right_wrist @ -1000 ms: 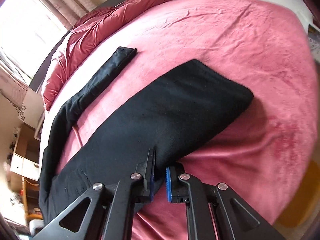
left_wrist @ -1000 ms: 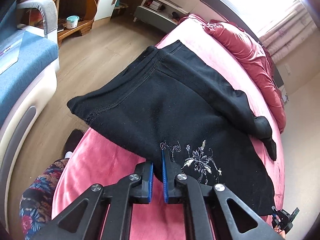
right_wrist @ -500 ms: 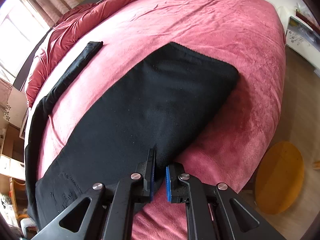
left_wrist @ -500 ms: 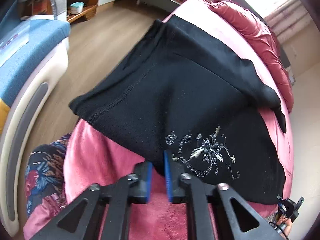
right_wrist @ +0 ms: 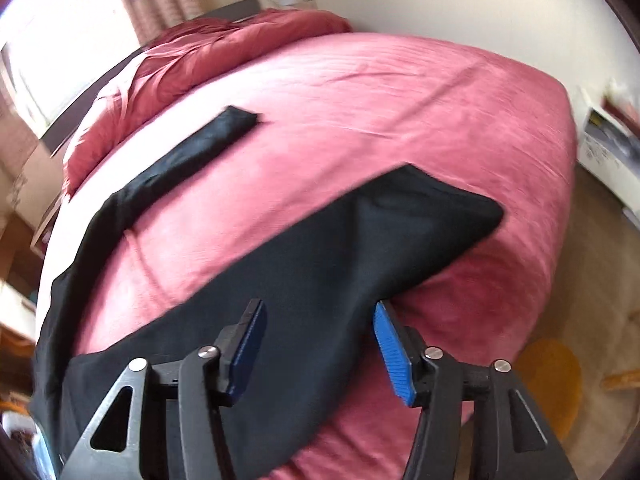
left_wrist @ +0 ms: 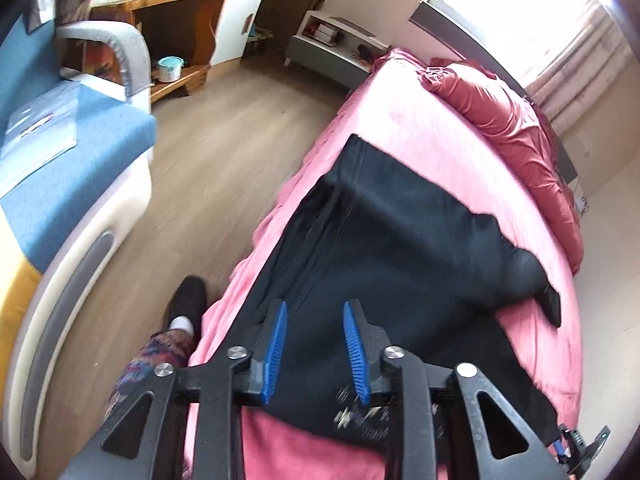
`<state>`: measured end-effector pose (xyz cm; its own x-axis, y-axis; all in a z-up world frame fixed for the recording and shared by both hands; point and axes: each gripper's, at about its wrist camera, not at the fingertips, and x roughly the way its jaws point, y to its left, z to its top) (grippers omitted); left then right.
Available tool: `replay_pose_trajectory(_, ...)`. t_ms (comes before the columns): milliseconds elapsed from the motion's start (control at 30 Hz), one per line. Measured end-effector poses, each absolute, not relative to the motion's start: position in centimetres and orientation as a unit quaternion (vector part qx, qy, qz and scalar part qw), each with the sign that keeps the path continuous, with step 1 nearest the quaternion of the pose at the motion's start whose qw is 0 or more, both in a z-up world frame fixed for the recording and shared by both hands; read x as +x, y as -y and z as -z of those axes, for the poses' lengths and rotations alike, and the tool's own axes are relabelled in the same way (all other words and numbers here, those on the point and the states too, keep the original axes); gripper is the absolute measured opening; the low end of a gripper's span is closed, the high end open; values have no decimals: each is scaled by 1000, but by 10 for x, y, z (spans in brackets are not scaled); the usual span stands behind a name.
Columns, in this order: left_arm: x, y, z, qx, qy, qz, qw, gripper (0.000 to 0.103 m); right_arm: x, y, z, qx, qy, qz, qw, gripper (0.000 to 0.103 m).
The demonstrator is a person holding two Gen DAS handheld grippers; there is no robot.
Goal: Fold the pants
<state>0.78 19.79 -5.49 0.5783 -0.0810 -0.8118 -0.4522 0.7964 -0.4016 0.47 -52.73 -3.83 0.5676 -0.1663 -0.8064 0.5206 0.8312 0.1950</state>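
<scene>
Both grippers are opening, pads apart, nothing pinched. Left gripper (left_wrist: 314, 350): blue pads (left_wrist: 274, 348) spread partway, black pants (left_wrist: 384, 240) lying on the bed below and between them; I can't see either pad pressing cloth. Right gripper (right_wrist: 318, 352): jaws wider, pads over the nearer pant leg (right_wrist: 320, 264), right pad (right_wrist: 390, 354) at that leg's edge where it meets the pink bedspread (right_wrist: 400, 112). Whether it brushes the fabric, can't tell.

Pants sit on the near side of the bed, spread flat, not folded over.

Only the left view shows: the waist end running along the bed's edge, a pale embroidered patch (left_wrist: 360, 412) on the cloth just under my fingers, my shoe (left_wrist: 188, 300) and patterned trouser leg (left_wrist: 152, 360) on the wood floor (left_wrist: 224, 148), blue sofa (left_wrist: 60, 168) and wooden shelves (left_wrist: 176, 20) beyond.

Only the right view shows: both legs splayed apart, the far leg (right_wrist: 192, 152) reaching towards the red duvet (right_wrist: 224, 44), the near leg's hem end well to the right, a yellow round thing (right_wrist: 552, 376) on the floor.

Motion blur in both views.
</scene>
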Motion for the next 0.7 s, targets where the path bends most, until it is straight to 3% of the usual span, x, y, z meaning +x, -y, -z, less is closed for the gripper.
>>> replay_pose_trajectory(100, 29, -199, 57, -301, -449, -112, 834, 33, 20, 514, 40, 166, -442, 226, 852, 65)
replay_pose_trajectory(233, 47, -199, 57, -295, -448, -115, 836, 33, 13, 554, 71, 225, -493, 317, 778, 65)
replay_pose_trajectory(433, 55, -195, 60, -280, -453, -116, 838, 33, -35, 598, 67, 274, -445, 395, 755, 65)
replay_pose_trajectory(600, 64, -188, 61, -269, -460, -111, 839, 33, -31, 592, 47, 312, -395, 285, 816, 65)
replay_pose_trajectory(700, 75, -185, 59, -263, -460, -104, 842, 33, -5, 578, 61, 319, -433, 224, 813, 65)
